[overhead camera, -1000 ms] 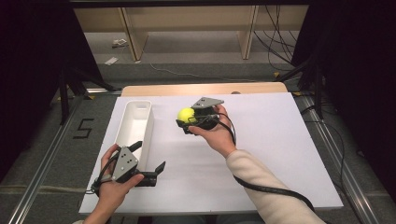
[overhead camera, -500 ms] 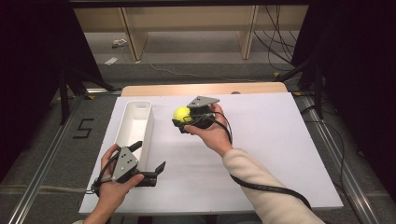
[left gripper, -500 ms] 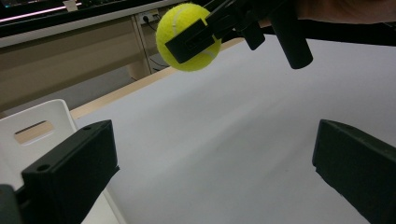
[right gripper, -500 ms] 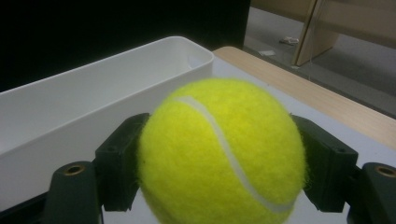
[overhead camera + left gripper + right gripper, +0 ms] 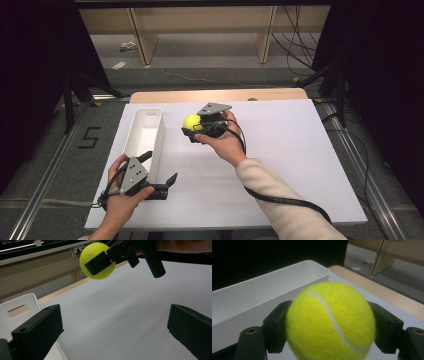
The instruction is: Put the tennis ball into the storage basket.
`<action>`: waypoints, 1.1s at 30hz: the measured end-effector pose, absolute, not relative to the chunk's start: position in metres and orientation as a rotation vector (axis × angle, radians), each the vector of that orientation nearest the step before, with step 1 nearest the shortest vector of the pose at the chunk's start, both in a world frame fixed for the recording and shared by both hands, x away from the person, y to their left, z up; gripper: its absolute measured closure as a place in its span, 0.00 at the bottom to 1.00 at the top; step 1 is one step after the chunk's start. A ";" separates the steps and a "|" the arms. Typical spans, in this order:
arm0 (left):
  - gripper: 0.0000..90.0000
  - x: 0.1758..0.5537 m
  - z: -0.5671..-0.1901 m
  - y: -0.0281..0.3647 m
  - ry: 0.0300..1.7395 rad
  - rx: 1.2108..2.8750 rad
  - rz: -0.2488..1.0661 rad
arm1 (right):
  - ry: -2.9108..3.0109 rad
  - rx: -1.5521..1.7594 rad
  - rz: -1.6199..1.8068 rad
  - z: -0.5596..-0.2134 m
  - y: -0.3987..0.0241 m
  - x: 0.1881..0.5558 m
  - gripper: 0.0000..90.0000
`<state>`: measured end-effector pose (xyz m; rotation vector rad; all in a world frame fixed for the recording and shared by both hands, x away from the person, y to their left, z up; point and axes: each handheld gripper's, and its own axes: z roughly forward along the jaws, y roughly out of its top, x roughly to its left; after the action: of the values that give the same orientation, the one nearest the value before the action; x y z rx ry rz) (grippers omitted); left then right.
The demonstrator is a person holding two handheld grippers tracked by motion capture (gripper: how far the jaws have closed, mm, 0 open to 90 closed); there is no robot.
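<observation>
A yellow tennis ball [image 5: 191, 121] is held off the table, with my right gripper [image 5: 193, 128] shut on it; its black jaws press the ball [image 5: 329, 322] from both sides. Just left of the ball lies a long white bin [image 5: 145, 131], seen close behind it [image 5: 262, 290] in the right gripper view. My left gripper [image 5: 160, 167] stays open and holds nothing, low over the white tabletop [image 5: 280, 150] near the front left beside the bin's near end. Its wide-apart jaws [image 5: 113, 322] face the raised ball [image 5: 96, 257] and the bin's end wall [image 5: 22, 307].
The white tabletop stretches wide to the right of both hands. Beyond it run a wooden table edge [image 5: 220, 95] and a wooden shelf frame [image 5: 200, 30]. A cable [image 5: 280, 200] trails from the right gripper along the sleeve. A "5" [image 5: 90, 137] marks the floor at the left.
The right gripper has carried the ball a little to the left, closer to the bin. The left gripper has stayed where it was.
</observation>
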<state>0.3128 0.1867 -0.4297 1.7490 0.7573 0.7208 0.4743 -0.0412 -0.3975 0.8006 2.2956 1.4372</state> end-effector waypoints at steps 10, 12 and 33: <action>0.00 0.313 -0.430 0.187 0.752 1.753 0.726 | 2.302 0.792 1.440 -0.398 -0.035 0.474 0.30; 0.00 0.313 -0.430 0.187 0.752 1.752 0.725 | 2.303 0.795 1.440 -0.398 -0.034 0.474 0.30; 0.00 0.313 -0.430 0.186 0.752 1.753 0.726 | 2.315 0.774 1.440 -0.394 -0.025 0.474 0.30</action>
<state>0.3129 0.1864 -0.4296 1.7526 0.7515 0.7257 0.4742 -0.0248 -0.3938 0.7736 2.3151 1.4399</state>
